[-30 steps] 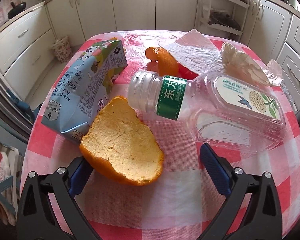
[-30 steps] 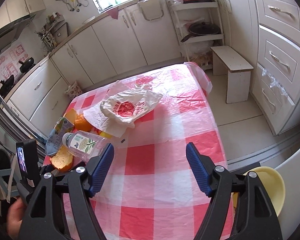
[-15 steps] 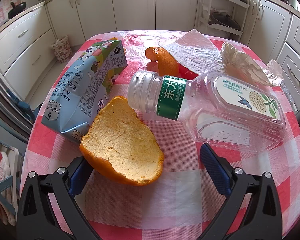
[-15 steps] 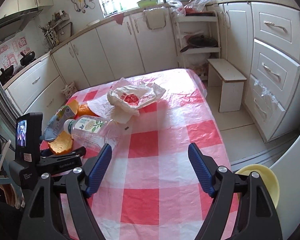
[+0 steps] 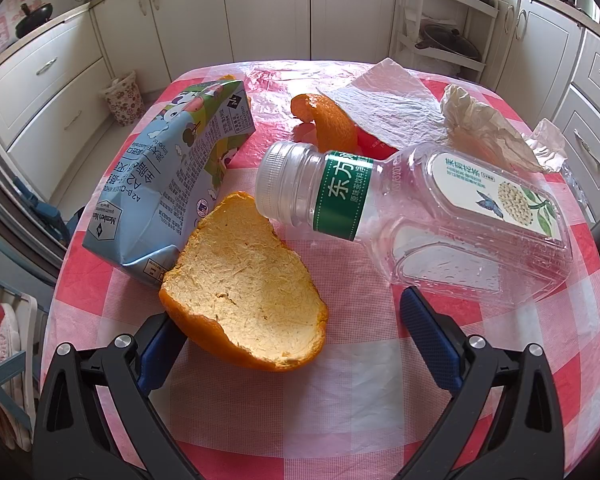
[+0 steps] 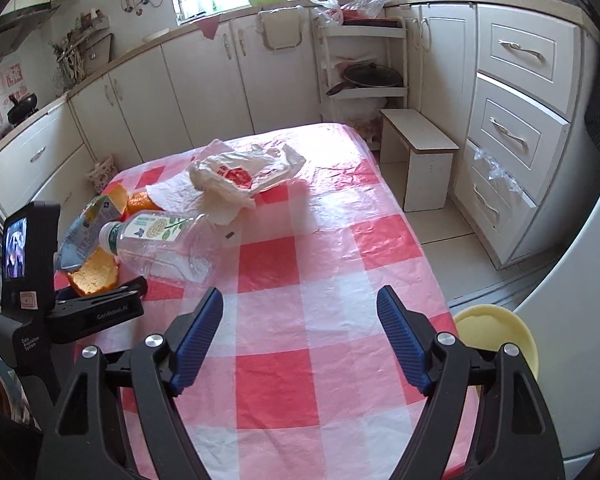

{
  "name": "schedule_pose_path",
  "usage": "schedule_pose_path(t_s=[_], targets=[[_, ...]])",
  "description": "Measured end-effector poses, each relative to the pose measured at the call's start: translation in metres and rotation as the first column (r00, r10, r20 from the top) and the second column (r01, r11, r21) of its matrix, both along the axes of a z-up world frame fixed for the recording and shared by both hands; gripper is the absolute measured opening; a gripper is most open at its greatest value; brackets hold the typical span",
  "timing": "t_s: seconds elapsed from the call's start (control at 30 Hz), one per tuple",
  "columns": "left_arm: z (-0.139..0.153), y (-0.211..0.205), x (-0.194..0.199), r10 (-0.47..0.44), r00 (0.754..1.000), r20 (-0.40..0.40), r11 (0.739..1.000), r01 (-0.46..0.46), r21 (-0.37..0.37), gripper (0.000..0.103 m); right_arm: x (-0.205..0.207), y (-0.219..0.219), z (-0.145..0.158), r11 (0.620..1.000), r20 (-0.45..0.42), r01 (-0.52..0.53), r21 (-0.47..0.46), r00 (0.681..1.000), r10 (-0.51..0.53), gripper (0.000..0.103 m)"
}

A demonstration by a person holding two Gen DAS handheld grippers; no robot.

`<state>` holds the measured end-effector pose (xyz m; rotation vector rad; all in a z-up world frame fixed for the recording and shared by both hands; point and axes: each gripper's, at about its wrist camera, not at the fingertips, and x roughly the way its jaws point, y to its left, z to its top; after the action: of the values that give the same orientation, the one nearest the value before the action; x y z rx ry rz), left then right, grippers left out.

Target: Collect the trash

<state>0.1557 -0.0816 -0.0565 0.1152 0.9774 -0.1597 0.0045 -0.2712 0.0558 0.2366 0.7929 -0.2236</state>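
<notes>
In the left wrist view a large orange peel (image 5: 244,280) lies pith up on the red-checked table (image 5: 380,380). Its near edge sits between the fingers of my open left gripper (image 5: 288,320), and it hides the left fingertip. Behind it lie a flattened blue milk carton (image 5: 172,176), a clear capped plastic bottle (image 5: 420,208) on its side, a second peel (image 5: 328,120), a paper sheet (image 5: 384,108) and a crumpled plastic bag (image 5: 488,128). My right gripper (image 6: 300,300) hangs open over bare cloth, to the right of the bottle (image 6: 168,244) and with nothing between its fingers.
A yellow bowl-shaped container (image 6: 496,336) sits below the table's right edge. A low white stool (image 6: 418,160) stands on the floor by the drawers. The left gripper's body (image 6: 96,312) rises at the table's left side. Cabinets ring the room.
The right gripper's view has swung and tipped up: more of the counter shows, and the left gripper's body has come into view at the left. The left gripper and the trash have stayed put.
</notes>
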Motion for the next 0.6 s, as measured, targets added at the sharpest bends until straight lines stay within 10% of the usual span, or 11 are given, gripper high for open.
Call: schedule_pose_path(t_s=[0.6], targets=[[0.000,-0.001,0.001,0.000,1.000,0.000,1.000,0.000,-0.001,0.096,-0.015,0.009,0.020,0.992,0.089,-0.125,0.025,0.988,0.123,0.081]])
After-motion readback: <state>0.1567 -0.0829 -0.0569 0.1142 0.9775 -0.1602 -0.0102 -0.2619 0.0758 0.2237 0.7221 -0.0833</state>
